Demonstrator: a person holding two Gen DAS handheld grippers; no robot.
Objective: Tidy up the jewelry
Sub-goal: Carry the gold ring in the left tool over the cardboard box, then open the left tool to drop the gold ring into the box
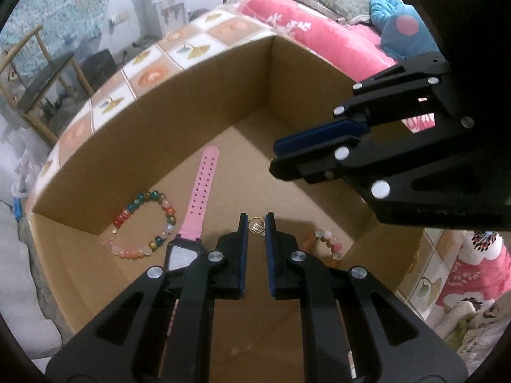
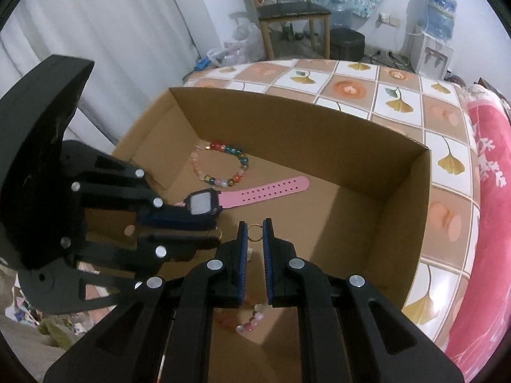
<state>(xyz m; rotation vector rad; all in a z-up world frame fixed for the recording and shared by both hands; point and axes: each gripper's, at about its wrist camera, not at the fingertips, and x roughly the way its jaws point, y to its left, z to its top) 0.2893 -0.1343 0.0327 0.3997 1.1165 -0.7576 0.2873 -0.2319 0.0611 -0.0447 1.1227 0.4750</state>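
Note:
A cardboard box [image 1: 204, 95] [image 2: 412, 210] holds the jewelry. On its floor lie a multicoloured bead bracelet [image 1: 142, 223] [image 2: 220, 164], a pink-strapped watch [image 1: 198, 198] [image 2: 255, 191], and a pink-and-orange bead bracelet [image 1: 329, 244] [image 2: 252, 320]. My left gripper [image 1: 255, 223] is open, with a small gold ring [image 1: 257, 225] lying between its tips. My right gripper [image 2: 255, 229] has a gold ring [image 2: 255, 233] between its tips, jaws narrowly parted; in the left wrist view it [image 1: 276, 154] hangs above the box floor.
The box stands on a table with a tile-and-leaf patterned cloth [image 2: 396, 102] [image 1: 150, 73]. A bed with pink bedding [image 1: 319, 32] lies beside it. A wooden chair [image 2: 287, 9] and a water dispenser [image 2: 431, 48] stand by the far wall.

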